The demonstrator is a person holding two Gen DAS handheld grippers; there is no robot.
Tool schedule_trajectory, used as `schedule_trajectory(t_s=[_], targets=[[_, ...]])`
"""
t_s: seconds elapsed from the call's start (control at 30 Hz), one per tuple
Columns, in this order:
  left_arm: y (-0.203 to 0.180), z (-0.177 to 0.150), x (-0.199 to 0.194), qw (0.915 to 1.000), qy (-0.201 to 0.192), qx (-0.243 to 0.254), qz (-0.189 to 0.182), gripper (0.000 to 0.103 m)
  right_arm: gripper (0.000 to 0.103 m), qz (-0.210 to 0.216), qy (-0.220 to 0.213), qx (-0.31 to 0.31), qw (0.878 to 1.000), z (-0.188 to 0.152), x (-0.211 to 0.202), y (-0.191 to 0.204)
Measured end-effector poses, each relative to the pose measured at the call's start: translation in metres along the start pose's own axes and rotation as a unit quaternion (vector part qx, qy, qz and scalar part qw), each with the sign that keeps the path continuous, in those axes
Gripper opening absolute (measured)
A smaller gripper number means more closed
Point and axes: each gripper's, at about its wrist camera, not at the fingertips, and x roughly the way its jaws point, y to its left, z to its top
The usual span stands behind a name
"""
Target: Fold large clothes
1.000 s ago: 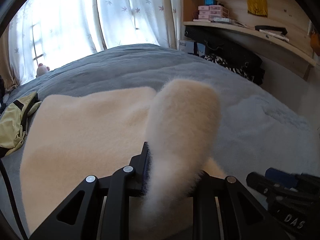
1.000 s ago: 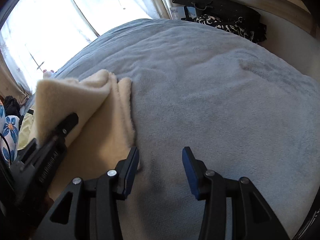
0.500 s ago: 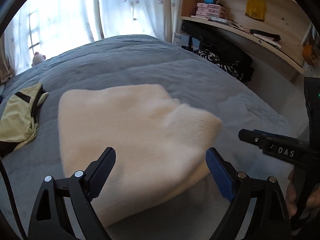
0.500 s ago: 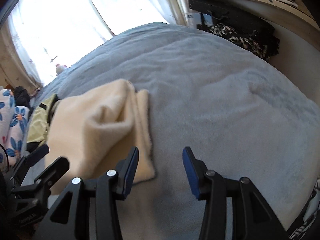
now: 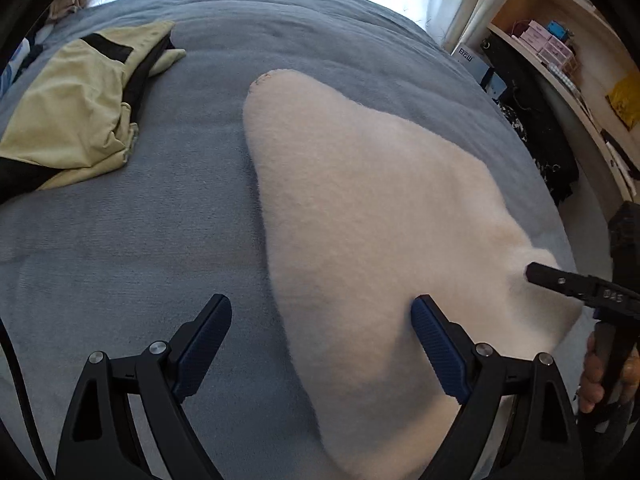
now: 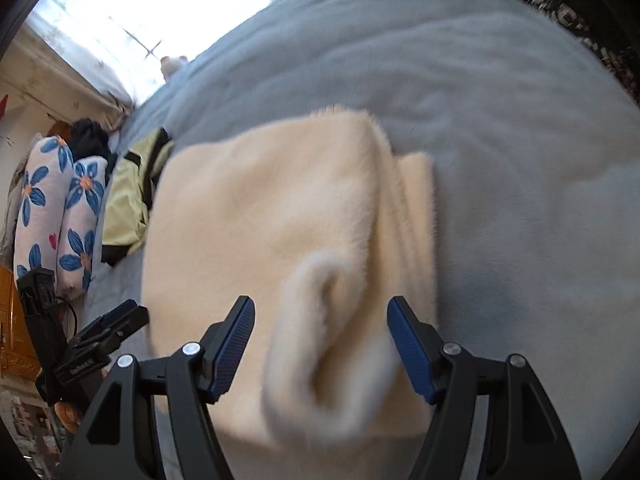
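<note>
Both grippers hung over the bed, left gripper (image 5: pixel 320 344) gaping wide, empty. Right gripper (image 6: pixel 320 344) stood open too (nothing pinched), straddling the fluffy cream fleece (image 6: pixel 280 220), its curled cuff (image 6: pixel 324 340) rolled between the fingers.

Black angular frames with silver screws and ribbed blue pads (image 5: pixel 436 354) are seen on both grippers; bare fingers (image 5: pixel 592 380) are noted.
</note>
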Motion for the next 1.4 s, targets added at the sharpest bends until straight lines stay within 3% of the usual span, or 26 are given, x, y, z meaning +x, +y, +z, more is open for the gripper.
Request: schedule_trajectory(t_s=[0.03, 0.1, 0.17, 0.23, 0.3, 0.4, 0.5, 0.6, 0.63, 0.7, 0.8, 0.97, 1.13, 1.23, 1.3, 1.4], targets=[[0.001, 0.002, 0.002, 1.0, -0.003, -0.003, -0.007, 0.09, 0.026, 0.005, 0.013, -0.003, 1.0, 0.001, 0.008, 0.0], [-0.001, 0.006, 0.005, 0.9999, -0.009, 0.002, -0.006, 0.09, 0.02, 0.0, -0.003, -0.015, 1.0, -0.002, 0.008, 0.001], [-0.007, 0.009, 0.005, 0.9999, -0.013, 0.01, 0.001, 0.087, 0.018, -0.001, -0.037, -0.035, 0.999, -0.009, -0.008, 0.006], [-0.016, 0.009, 0.003, 0.9996, -0.014, 0.023, -0.006, 0.075, 0.017, 0.005, -0.084, -0.051, 0.995, -0.022, -0.036, 0.009], [-0.028, 0.005, 0.0, 0.9987, -0.02, 0.046, -0.012, 0.073, 0.017, 0.005, -0.116, -0.055, 0.992, -0.041, -0.053, 0.006], [-0.042, -0.008, 0.005, 0.9969, -0.026, 0.073, -0.005, 0.073, 0.017, -0.016, -0.103, -0.048, 0.993, -0.061, -0.032, -0.014], [-0.049, -0.018, 0.017, 0.9962, -0.035, 0.079, 0.011, 0.073, 0.017, 0.001, -0.096, -0.017, 0.995, -0.07, -0.001, -0.039], [-0.053, -0.019, 0.013, 0.9957, -0.045, 0.077, 0.025, 0.073, 0.023, 0.011, -0.098, -0.002, 0.995, -0.066, -0.011, -0.037], [-0.053, -0.019, 0.009, 0.9953, -0.045, 0.08, 0.031, 0.073, 0.025, 0.001, -0.094, -0.002, 0.996, -0.064, -0.015, -0.034], [-0.06, -0.019, 0.0, 0.9925, -0.053, 0.098, 0.05, 0.073, 0.04, -0.046, -0.105, -0.019, 0.993, -0.058, -0.029, -0.022], [-0.067, -0.014, -0.012, 0.9884, -0.072, 0.12, 0.058, 0.073, 0.053, -0.084, -0.153, -0.042, 0.984, -0.045, -0.051, -0.006], [-0.067, 0.013, -0.01, 0.9904, -0.087, 0.096, 0.048, 0.073, 0.053, -0.068, -0.174, -0.076, 0.979, -0.006, -0.046, 0.019], [-0.067, 0.038, 0.01, 0.9932, -0.082, 0.072, 0.039, 0.072, 0.053, -0.036, -0.131, -0.084, 0.987, 0.019, -0.004, 0.033], [-0.062, 0.044, 0.03, 0.993, -0.068, 0.073, 0.063, 0.073, 0.053, -0.099, -0.119, -0.096, 0.983, 0.025, 0.019, 0.028], [-0.056, 0.044, 0.037, 0.9929, -0.066, 0.078, 0.061, 0.077, 0.04, -0.137, -0.124, -0.093, 0.978, 0.025, 0.023, 0.013], [-0.045, 0.045, 0.041, 0.9955, -0.061, 0.063, 0.035, 0.082, 0.023, -0.12, -0.126, -0.069, 0.982, 0.025, 0.013, -0.013]])
